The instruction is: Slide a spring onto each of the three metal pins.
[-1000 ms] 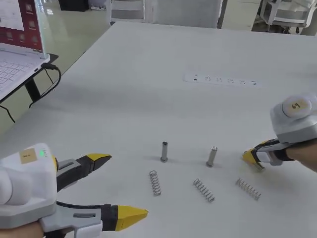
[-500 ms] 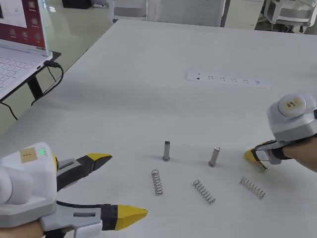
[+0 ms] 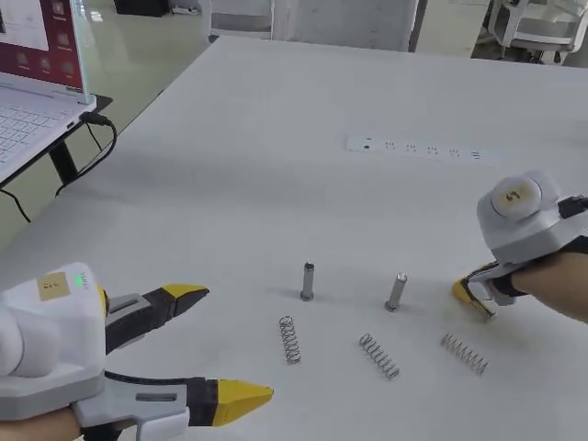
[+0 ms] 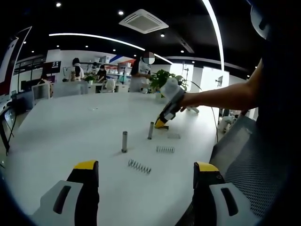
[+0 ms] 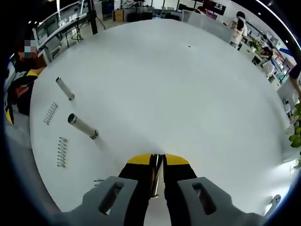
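Two metal pins stand upright on the white table, one (image 3: 307, 280) left of the other (image 3: 396, 290); the right gripper view shows them too (image 5: 65, 88) (image 5: 82, 125). A third pin (image 5: 155, 175) is pinched between the jaws of my right gripper (image 5: 155, 157), which is shut on it. That gripper (image 3: 473, 299) reaches down to the table, to the right of the standing pins. Three springs lie flat in front of the pins: left (image 3: 289, 339), middle (image 3: 378, 356), right (image 3: 464, 353). My left gripper (image 3: 220, 344) hovers open at the near left, its jaws wide apart and holding nothing.
A white power strip (image 3: 418, 149) lies farther back on the table (image 3: 276, 184). A laptop (image 3: 28, 83) sits on a stand off the left edge, with a black cable hanging. Office chairs stand beyond the far edge.
My right hand has leaned a little to the left while its jaw tips stay at the same spot on the table. The left gripper, pins and springs have not moved.
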